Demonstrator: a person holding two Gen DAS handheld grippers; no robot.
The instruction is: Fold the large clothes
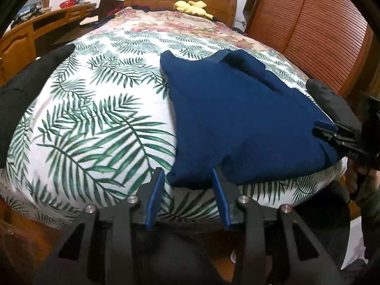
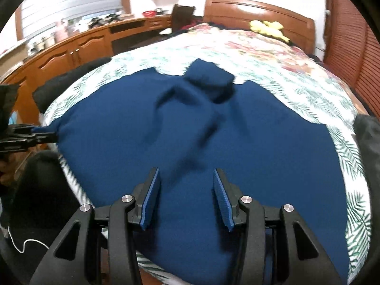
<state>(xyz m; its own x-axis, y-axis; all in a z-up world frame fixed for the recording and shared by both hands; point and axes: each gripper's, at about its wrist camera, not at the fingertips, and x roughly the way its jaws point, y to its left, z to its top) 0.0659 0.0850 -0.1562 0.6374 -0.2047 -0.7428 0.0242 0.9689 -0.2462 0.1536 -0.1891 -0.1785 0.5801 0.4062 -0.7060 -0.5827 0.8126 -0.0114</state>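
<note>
Both grippers have their fingers (image 1: 155,194) spread wide and hold nothing. The left gripper (image 1: 188,171) hovers at the near left corner of the navy garment (image 1: 237,118), which lies spread on the leaf-print bed (image 1: 95,118) with a sleeve folded across its middle. Further right, the right gripper (image 2: 185,172) hovers over the garment's near hem. The knit looks soft, limp and fairly thick, so it should sag when lifted rather than slip. Pinching both hem corners would likely keep the fold even.
</note>
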